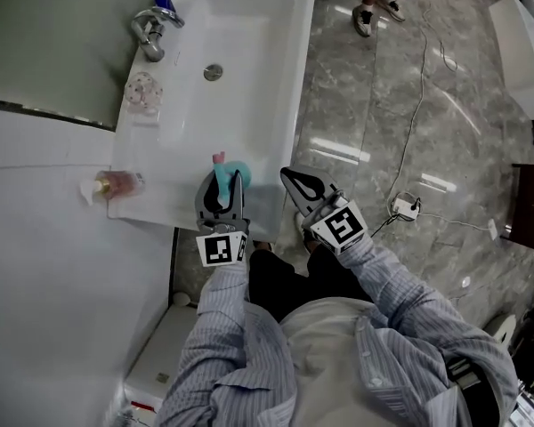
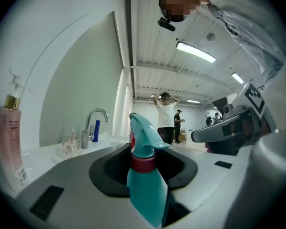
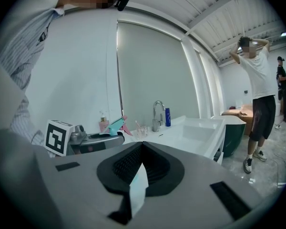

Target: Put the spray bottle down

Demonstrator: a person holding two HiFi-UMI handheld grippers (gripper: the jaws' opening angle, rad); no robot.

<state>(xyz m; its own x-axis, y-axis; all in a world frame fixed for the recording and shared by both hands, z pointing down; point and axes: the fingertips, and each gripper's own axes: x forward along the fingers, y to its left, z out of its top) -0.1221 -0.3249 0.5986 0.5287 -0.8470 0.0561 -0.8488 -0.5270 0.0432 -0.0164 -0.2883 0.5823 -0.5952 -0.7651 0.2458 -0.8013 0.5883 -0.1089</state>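
Sink [image 1: 267, 78] is right below me and the job's not done yet. Spray bottle [image 2: 145, 185] hangs over the sink's near rim, clamped by its body in my left tongs [image 1: 228, 188], jaws spread wide around it. What's left is setting it down and letting go. Its long axis is roughly upright, leaning a bit, nozzle toward the sink's tap end I think. Right tongs [image 1: 292, 176], off the sink's near corner, pinch a pale scrap [image 3: 138, 187].

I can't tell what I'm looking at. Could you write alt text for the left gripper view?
A teal spray bottle with a red collar is gripped between two grey jaws, filling the foreground. Behind it, a white counter carries a faucet and, far left, a pink pump bottle; a person stands in the distance.
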